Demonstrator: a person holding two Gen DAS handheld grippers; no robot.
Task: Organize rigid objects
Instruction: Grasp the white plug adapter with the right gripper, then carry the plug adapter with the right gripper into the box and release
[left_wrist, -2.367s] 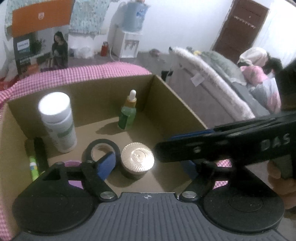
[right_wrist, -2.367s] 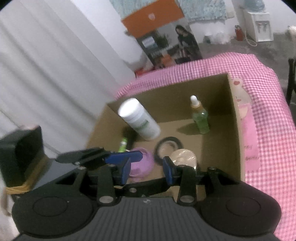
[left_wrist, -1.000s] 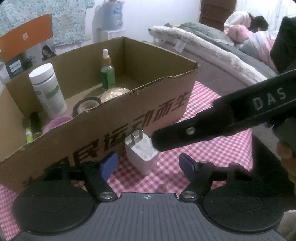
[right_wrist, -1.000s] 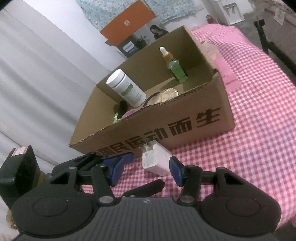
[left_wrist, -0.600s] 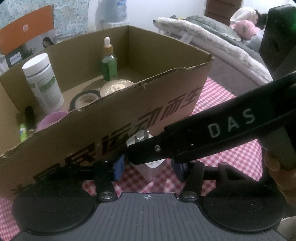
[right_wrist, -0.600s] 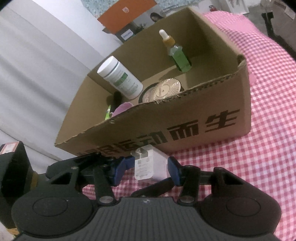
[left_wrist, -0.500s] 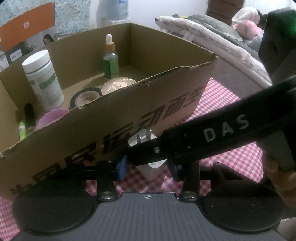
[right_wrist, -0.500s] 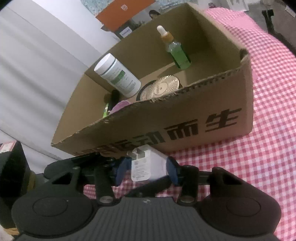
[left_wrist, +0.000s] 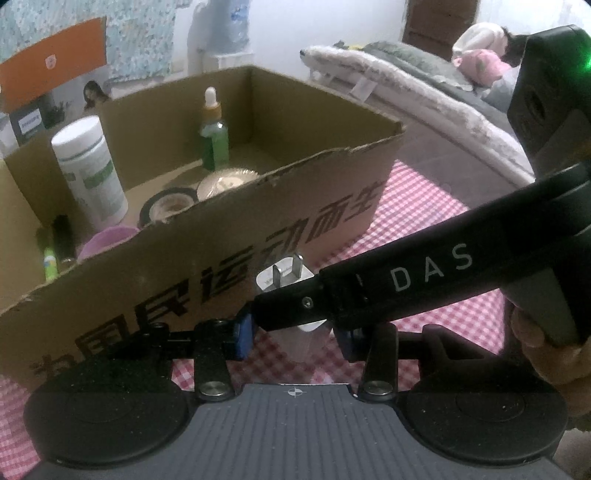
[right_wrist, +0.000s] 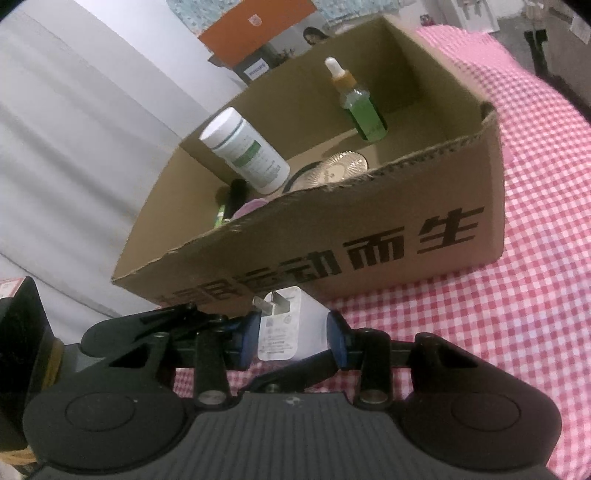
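A white plug adapter (right_wrist: 291, 325) stands on the pink checked cloth (right_wrist: 498, 314) in front of the cardboard box (right_wrist: 369, 240). My right gripper (right_wrist: 291, 341) is shut on the adapter, a blue pad on each side. In the left wrist view the adapter (left_wrist: 284, 277) sits between the blue pads of my left gripper (left_wrist: 293, 334), and the right gripper's black finger (left_wrist: 369, 291) crosses in front, so contact there is hidden. The box holds a white pill bottle (right_wrist: 245, 151), a green dropper bottle (right_wrist: 364, 107), a gold-lidded jar (right_wrist: 341, 164), a tape roll (left_wrist: 168, 205) and a purple dish (left_wrist: 107, 240).
The box's near wall (left_wrist: 221, 258) rises just behind the adapter. A black and green pen (left_wrist: 55, 247) lies at the box's left end. A grey curtain (right_wrist: 74, 129) hangs on the left and a bed (left_wrist: 424, 85) is at the right.
Both grippers came out of the box and dropped to the adapter in front of it. The right jaws closed from wide open onto the adapter; the left pads also narrowed around it.
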